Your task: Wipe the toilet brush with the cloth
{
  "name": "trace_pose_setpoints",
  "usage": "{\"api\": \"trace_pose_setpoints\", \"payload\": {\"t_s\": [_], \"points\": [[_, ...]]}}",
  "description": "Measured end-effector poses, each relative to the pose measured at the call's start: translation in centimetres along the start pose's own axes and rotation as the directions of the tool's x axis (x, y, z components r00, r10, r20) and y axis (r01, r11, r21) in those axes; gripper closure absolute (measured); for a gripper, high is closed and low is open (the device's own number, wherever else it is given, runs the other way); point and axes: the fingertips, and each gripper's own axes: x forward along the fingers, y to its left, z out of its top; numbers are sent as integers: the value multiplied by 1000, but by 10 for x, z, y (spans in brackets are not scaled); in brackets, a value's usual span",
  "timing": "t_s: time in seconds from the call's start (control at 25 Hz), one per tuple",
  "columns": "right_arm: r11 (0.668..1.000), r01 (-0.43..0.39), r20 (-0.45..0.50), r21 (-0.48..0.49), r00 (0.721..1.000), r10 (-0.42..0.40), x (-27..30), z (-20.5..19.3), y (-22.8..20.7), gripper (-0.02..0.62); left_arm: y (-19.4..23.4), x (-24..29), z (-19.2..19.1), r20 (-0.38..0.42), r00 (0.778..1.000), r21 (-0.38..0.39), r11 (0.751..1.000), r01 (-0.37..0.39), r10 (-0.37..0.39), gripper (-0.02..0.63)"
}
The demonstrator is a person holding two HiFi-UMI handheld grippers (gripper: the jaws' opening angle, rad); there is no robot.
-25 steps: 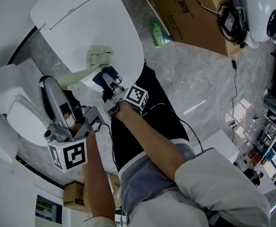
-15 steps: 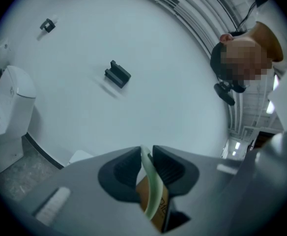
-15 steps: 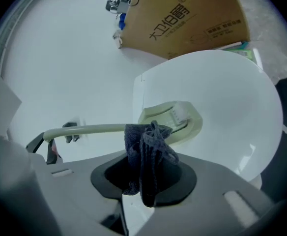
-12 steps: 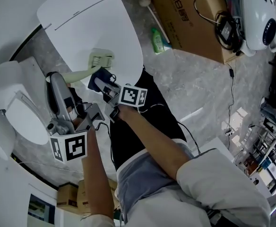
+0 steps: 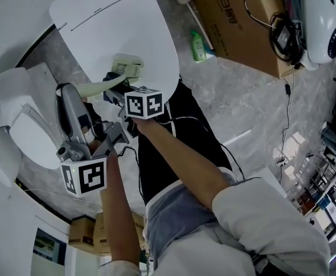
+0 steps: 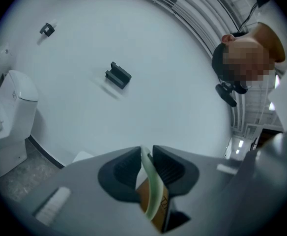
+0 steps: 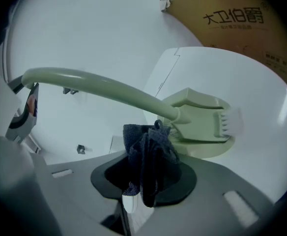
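Your left gripper pinches the toilet brush handle, your right gripper the cloth, seemingly against its neck; hard wiping could twist it loose.

In the right gripper view, the dark blue folded cloth between the right gripper's jaws covers the spot where the handle of the pale green plastic toilet brush meets its head. The bristles at the head's far end are a white blur. In the head view that gripper's jaws lie behind its own marker cube, and only a dark corner of the cloth shows at the cube's upper left. The handle's near end disappears behind the left gripper; in the left gripper view it runs down between the jaws and out of sight under the body. The brown cardboard box is cut by the top edge, and the print on the small green bottle is too small to read.
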Motion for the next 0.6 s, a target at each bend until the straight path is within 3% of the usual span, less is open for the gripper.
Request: {"api": "trace_pose_setpoints", "payload": {"t_s": [0.36, 0.6], "points": [[1000, 2, -49, 30, 999, -1, -26, -8, -20, 500, 1, -2, 0, 15, 999, 12, 1000, -28, 28, 606], [1000, -12, -86, -5, 996, 11, -37, -8, -30, 500, 1, -3, 0, 33, 998, -1, 999, -51, 51, 606]]}}
